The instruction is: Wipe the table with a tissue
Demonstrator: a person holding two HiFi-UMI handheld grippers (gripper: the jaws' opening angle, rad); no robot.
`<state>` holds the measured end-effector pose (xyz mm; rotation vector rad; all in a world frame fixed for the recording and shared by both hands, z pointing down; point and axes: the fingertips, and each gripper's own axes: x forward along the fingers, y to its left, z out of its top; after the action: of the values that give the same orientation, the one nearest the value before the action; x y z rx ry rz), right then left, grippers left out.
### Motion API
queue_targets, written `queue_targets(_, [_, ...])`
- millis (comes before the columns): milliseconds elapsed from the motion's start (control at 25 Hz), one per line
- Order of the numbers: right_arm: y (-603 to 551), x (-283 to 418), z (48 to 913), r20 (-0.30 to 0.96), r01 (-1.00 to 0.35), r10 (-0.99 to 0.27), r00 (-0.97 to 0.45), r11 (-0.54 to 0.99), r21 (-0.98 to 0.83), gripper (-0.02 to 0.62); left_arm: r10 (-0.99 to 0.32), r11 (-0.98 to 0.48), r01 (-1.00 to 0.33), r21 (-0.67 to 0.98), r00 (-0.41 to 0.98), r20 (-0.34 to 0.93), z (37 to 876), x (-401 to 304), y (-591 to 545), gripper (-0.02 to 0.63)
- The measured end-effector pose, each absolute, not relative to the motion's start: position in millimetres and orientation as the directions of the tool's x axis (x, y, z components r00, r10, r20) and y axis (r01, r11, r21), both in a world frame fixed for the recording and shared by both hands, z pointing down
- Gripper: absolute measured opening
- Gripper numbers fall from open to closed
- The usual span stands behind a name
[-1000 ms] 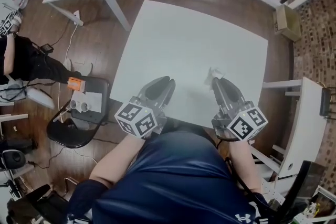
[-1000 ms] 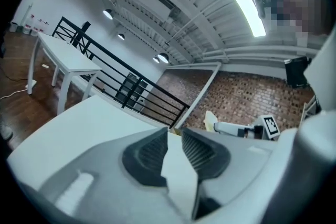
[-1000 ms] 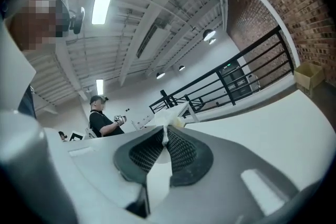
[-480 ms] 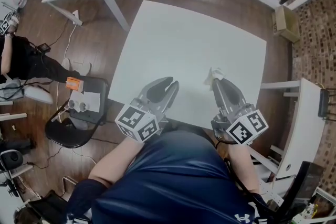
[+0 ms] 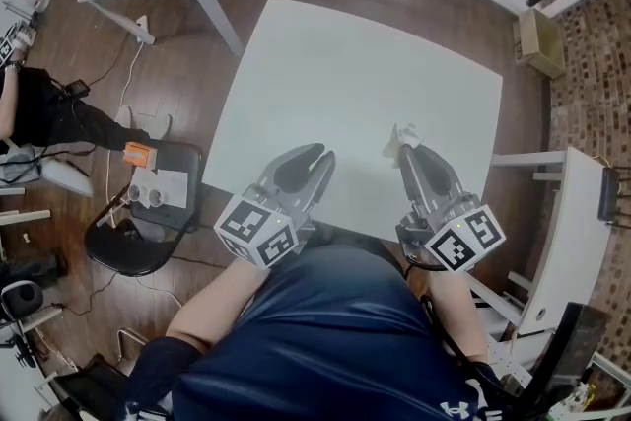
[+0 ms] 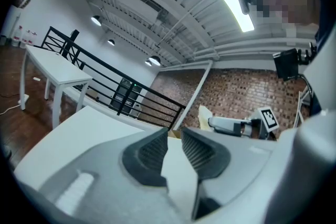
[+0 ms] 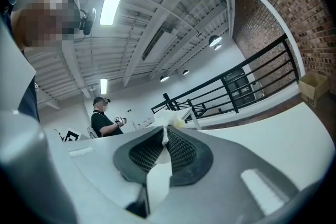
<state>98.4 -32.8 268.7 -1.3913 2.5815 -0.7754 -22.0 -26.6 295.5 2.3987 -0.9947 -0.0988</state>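
- You are holding the tissue point(image 5: 402, 137) in your right gripper point(image 5: 405, 151); its fingers point(image 7: 184, 152) are pressing together on a white fold, and a crumpled tuft is poking out past the tips
- The tissue is hanging just over the near right part of the counter point(image 5: 345, 74); I cannot tell whether it is touching the surface, so I am judging that the wiping stroke is not properly under way
- Your left gripper point(image 5: 317, 158) is carrying nothing: its fingers point(image 6: 144, 157) are standing a narrow gap apart, showing only bare counter between them, and it is hovering by the near edge
- For the next move you are needing to tip the right gripper down until the tuft is pressing flat on the counter, then sweep it across; the thin tissue could be slipping out of the pinch as it drags
- No container is sitting on the counter; a cardboard box point(image 5: 538, 39) is standing on the floor beyond the far right corner, well apart, and I cannot tell what is in it
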Motion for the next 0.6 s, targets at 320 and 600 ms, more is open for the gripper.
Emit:
queue_targets(320, [-33.0,98.4,269.6,0.144,-0.751,-0.802,-0.580,0.457,-0.477,0.028,-0.675,-0.583,-0.637,0.505,0.726,0.136,296.1,-20.5,-26.9,0.083])
queue_targets(600, [-32.4,97.1,268.3,0.148,-0.752,-0.800,-0.582,0.460,-0.472,0.028,-0.675,-0.579,-0.637,0.509,0.725,0.139,295.5,-20.7,-27.2,0.083])
